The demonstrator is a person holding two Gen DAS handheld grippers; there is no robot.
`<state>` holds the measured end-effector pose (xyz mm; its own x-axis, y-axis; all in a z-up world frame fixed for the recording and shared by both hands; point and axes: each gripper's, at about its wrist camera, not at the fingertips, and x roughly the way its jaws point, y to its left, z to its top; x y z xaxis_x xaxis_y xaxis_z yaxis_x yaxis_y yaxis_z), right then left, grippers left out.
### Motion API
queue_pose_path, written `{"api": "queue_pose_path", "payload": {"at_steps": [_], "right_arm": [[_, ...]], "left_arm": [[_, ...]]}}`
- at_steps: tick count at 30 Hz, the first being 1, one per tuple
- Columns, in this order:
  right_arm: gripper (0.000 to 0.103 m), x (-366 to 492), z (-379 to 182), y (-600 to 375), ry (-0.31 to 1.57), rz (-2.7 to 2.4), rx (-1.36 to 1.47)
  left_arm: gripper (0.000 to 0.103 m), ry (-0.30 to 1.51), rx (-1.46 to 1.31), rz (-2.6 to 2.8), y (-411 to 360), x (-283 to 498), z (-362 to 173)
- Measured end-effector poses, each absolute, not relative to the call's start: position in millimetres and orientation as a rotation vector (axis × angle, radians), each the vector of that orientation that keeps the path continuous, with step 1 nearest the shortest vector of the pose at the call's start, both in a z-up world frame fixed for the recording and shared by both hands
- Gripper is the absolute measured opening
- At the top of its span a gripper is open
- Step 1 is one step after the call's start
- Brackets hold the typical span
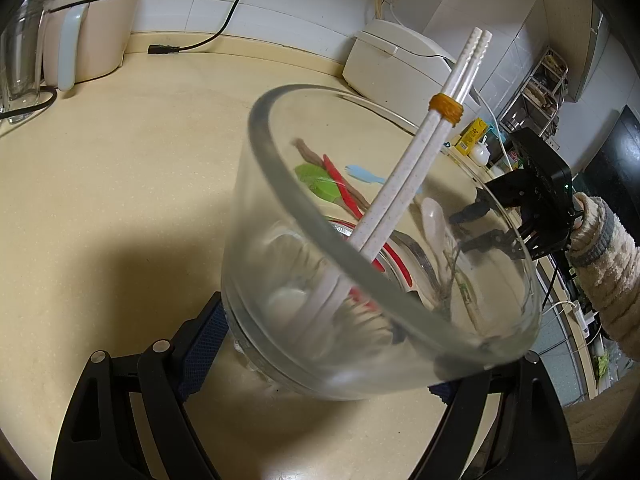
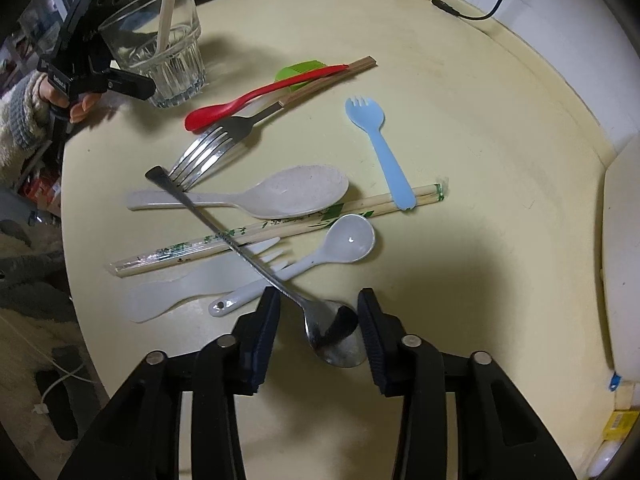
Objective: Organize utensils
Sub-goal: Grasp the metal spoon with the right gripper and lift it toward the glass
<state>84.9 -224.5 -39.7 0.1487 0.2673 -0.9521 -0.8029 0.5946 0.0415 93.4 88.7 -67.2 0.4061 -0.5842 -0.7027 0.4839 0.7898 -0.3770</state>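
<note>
On the far left of the cream counter (image 2: 460, 92), in the right wrist view, I am holding my left tool (image 2: 120, 84) against the ribbed base of a clear glass (image 2: 160, 52). The left wrist view is confirming it: both pads are pressing the glass from either side, so the left tool is clamped on it and tilting it slightly. Inside the glass a pair of white chopsticks (image 1: 432, 152), bound by an amber band, is leaning against the rim.

Moving rightward, the unsorted pile is lying near the glass: a red spoon (image 2: 260, 96) crossing a green spatula (image 2: 298, 72), a steel fork (image 2: 216, 140), then a large beige spoon (image 2: 280, 194), wrapped bamboo chopsticks (image 2: 276, 228), a clear plastic fork (image 2: 200, 280) and a white ceramic spoon (image 2: 320, 252). A pale blue spork (image 2: 380, 148) is lying furthest right, its handle resting over the bamboo chopsticks.

Nearest the camera, my right tool (image 2: 318, 322) is standing wide open, its pads straddling the bowl of a long steel spoon (image 2: 256, 260) without touching it. That spoon's thin handle is running up and left across the pile.

To do this pick well, I judge I should be closing on the narrow neck just above the bowl, since the rounded bowl may slip. Lifting straight up should keep the handle from dragging the utensils beneath it.
</note>
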Motion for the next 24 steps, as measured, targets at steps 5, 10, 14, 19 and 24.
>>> {"api": "queue_pose_path", "payload": {"at_steps": [5,10,14,19,24], "right_arm": [[0.016,81.2,-38.9,-220.2,1.153,0.803,-0.586],[0.013,79.1,-40.0,-219.2,1.147,0.766,-0.561],[0.01,82.0,-39.1,-235.6,1.148,0.757,-0.372],[0.007,85.9,-49.6,-265.7,1.191,0.804,-0.005],[0.007,76.8,-59.8,-290.6,1.181,0.839,0.299]], "left_arm": [[0.087,0.935,-0.12,-0.675,88.8,93.4,-67.2],[0.087,0.935,-0.12,-0.676,88.8,93.4,-67.2],[0.087,0.935,-0.12,-0.676,88.8,93.4,-67.2],[0.087,0.935,-0.12,-0.676,88.7,93.4,-67.1],[0.087,0.935,-0.12,-0.676,88.7,93.4,-67.1]]}}
